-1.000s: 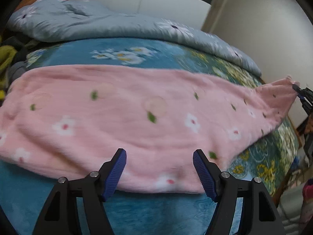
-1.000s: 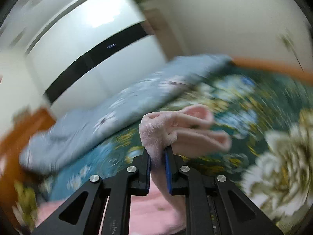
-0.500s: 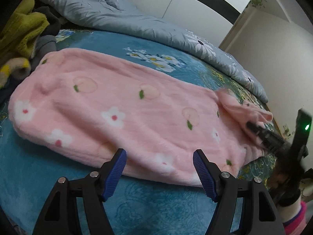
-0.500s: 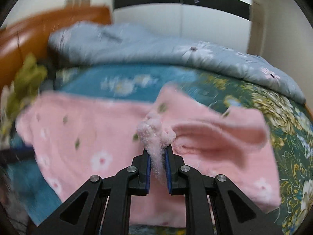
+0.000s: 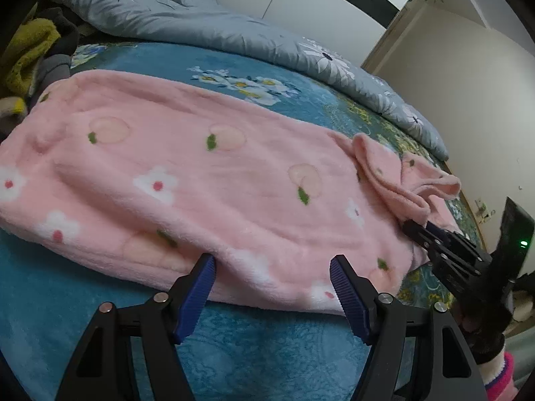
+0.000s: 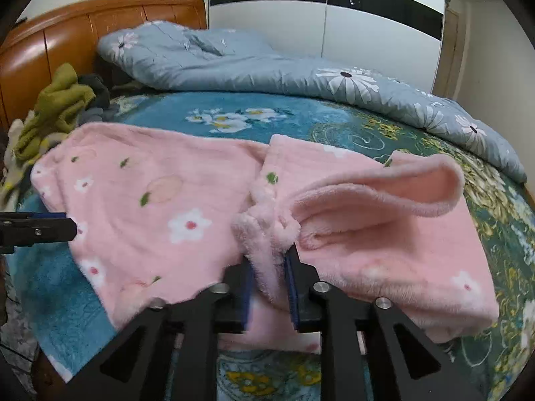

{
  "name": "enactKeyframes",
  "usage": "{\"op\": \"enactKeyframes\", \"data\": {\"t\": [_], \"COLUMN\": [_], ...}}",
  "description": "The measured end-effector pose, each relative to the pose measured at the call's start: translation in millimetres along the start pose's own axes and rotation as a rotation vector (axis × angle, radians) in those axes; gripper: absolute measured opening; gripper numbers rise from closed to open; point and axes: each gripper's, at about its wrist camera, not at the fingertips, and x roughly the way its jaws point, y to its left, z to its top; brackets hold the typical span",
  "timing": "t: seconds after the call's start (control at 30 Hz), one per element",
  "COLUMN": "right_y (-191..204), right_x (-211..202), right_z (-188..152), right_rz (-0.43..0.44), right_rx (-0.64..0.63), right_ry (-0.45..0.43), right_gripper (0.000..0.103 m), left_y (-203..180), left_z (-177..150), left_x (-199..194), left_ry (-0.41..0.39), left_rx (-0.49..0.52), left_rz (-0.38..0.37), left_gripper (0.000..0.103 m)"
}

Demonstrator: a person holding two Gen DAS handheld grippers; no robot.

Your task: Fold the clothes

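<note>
Folded back since a second ago, the cuff end of the pink fleece garment with flower and peach print (image 5: 234,180) now lies on its own body.
Left wrist view: left claw (image 5: 272,287) gapes wide and empty at the garment's near hem; bare teal floral bedspread (image 5: 50,300) lies below. Right wrist view: right claw (image 6: 269,280), jaws just opening, has the fluffy fold between loosened pads; grey floral quilt (image 6: 267,70) bounds the far edge.
</note>
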Motion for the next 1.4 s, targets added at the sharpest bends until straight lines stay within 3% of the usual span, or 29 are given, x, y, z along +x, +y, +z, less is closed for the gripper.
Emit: {"op": "enactKeyframes", "data": {"t": [0.1, 0.2, 0.33, 0.43, 0.53, 0.63, 0.77, 0.93, 1.0, 1.07, 1.13, 1.2, 1.27, 1.4], "right_y": [-5, -21, -65, -108, -141, -157, -161, -165, -166, -167, -166, -164, -162, -158], "right_x": [-17, -42, -59, -62, -49, -39, -22, -14, -11, -11, -13, -18, -24, -33], "right_z": [-2, -1, 10, 20, 30, 36, 43, 39, 38, 37, 39, 43, 49, 62], "right_rz": [0.046, 0.039, -0.050, -0.044, 0.033, 0.090, 0.106, 0.129, 0.124, 0.130, 0.142, 0.144, 0.146, 0.160], "right_rx": [0.033, 0.083, 0.231, 0.427, 0.602, 0.683, 0.701, 0.711, 0.715, 0.715, 0.698, 0.667, 0.642, 0.621], "right_ry": [-0.028, -0.099, -0.158, -0.162, -0.102, -0.064, 0.014, 0.081, 0.101, 0.112, 0.114, 0.102, 0.083, 0.069], "right_gripper": [0.039, 0.045, 0.046, 0.046, 0.047, 0.047, 0.047, 0.047, 0.044, 0.020, 0.011, 0.009, 0.009, 0.009], "left_y": [3, -7, -42, -82, -123, -153, -168, -170, -171, -169, -165, -161, -158, -162], "left_z": [1, 5, 19, 31, 39, 44, 45, 39, 38, 37, 37, 38, 37, 34], "left_x": [-2, -4, -2, 6, 28, 59, 94, 101, 103, 104, 107, 107, 104, 100], "left_ry": [-0.008, -0.024, -0.050, -0.068, -0.050, 0.015, 0.096, 0.100, 0.108, 0.122, 0.141, 0.143, 0.130, 0.123], "left_rx": [-0.016, 0.020, 0.085, 0.159, 0.247, 0.301, 0.321, 0.318, 0.323, 0.314, 0.286, 0.263, 0.257, 0.283], "left_rz": [-0.014, -0.029, -0.135, -0.247, -0.313, -0.326, -0.297, -0.329, -0.341, -0.377, -0.406, -0.415, -0.411, -0.377], "left_gripper": [0.074, 0.074, 0.074, 0.074, 0.074, 0.074, 0.074, 0.074, 0.073, 0.073, 0.073, 0.072, 0.063, 0.026]}}
